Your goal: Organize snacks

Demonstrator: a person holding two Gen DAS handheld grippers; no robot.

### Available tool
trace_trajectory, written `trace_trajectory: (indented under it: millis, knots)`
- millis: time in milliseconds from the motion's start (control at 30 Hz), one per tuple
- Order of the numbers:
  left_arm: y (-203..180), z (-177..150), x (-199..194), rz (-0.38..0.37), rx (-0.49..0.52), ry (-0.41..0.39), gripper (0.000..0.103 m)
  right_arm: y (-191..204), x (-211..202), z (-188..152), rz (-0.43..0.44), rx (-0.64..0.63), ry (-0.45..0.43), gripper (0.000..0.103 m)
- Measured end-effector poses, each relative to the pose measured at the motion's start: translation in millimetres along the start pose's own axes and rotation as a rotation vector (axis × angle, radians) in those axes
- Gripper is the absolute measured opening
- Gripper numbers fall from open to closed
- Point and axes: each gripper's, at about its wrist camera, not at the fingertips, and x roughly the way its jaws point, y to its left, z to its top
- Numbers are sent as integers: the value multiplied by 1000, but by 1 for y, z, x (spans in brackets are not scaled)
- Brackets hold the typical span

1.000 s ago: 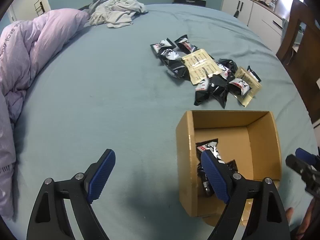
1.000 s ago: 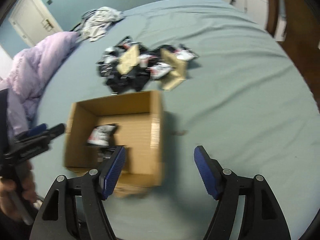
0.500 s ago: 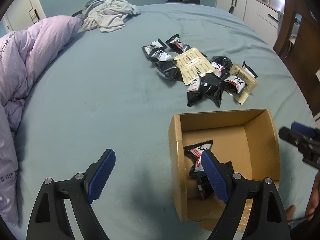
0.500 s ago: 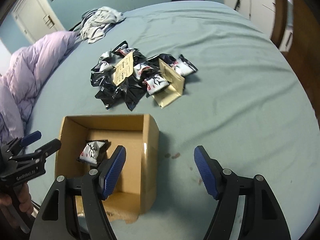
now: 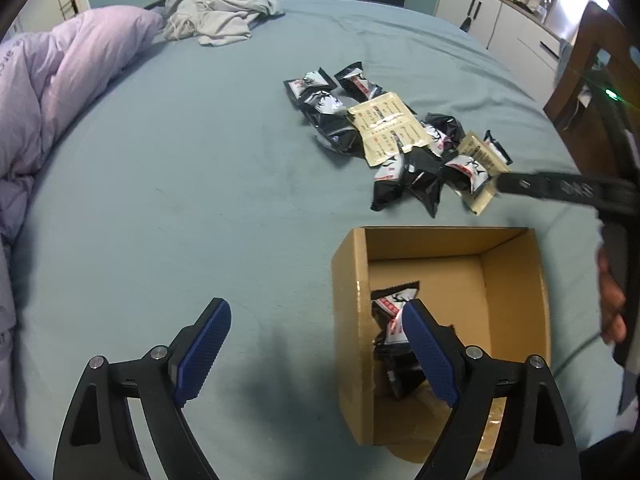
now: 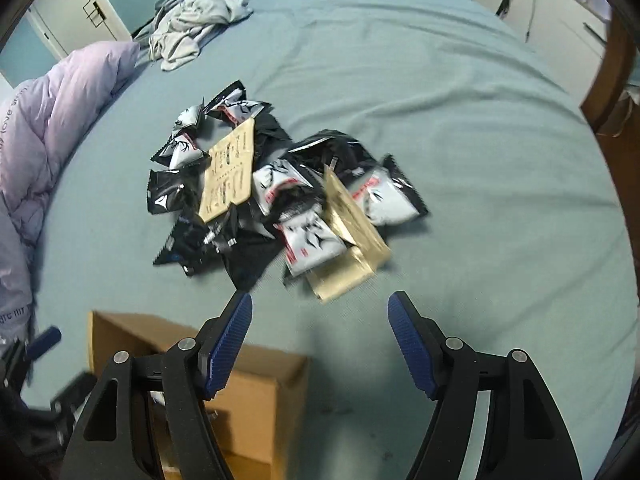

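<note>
left gripper [image 5: 316,344] hangs spread and empty beside the cardboard box [image 5: 352,280], which holds black packets. right gripper [image 6: 320,332], spread and empty, has swung from the box toward the snack pile [image 6: 276,196] beyond, likely for another packet.

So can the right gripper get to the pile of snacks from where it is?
Probably yes. The right gripper is open and empty, and only bare bedsheet lies between it and the snack pile. The cardboard box sits off to the side.

Glossy foil-like snack packets [image 6: 304,240]; matt cardboard box [image 5: 512,280]; soft matt cloth bedsheet [image 5: 200,160]; quilt [image 5: 60,80] prob. puffy fabric.
</note>
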Motion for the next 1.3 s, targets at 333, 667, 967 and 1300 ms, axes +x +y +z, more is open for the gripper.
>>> trace_trajectory:
  millis: [333,667,967,1300]
  knots:
    - [9,-3,3,-38,-35,17,89,30,71,42,-159,-112,102,70]
    - [9,6,2,-36,-40,-13,89,24,36,20,-6,-42,-7,30]
    - [-29,82,36,-77,123,41,89,-11,-60,-56,172,159,-194,30]
    - [-51,109,88,-197,56,188,34,-24,-82,-138,232,245,-200,30]
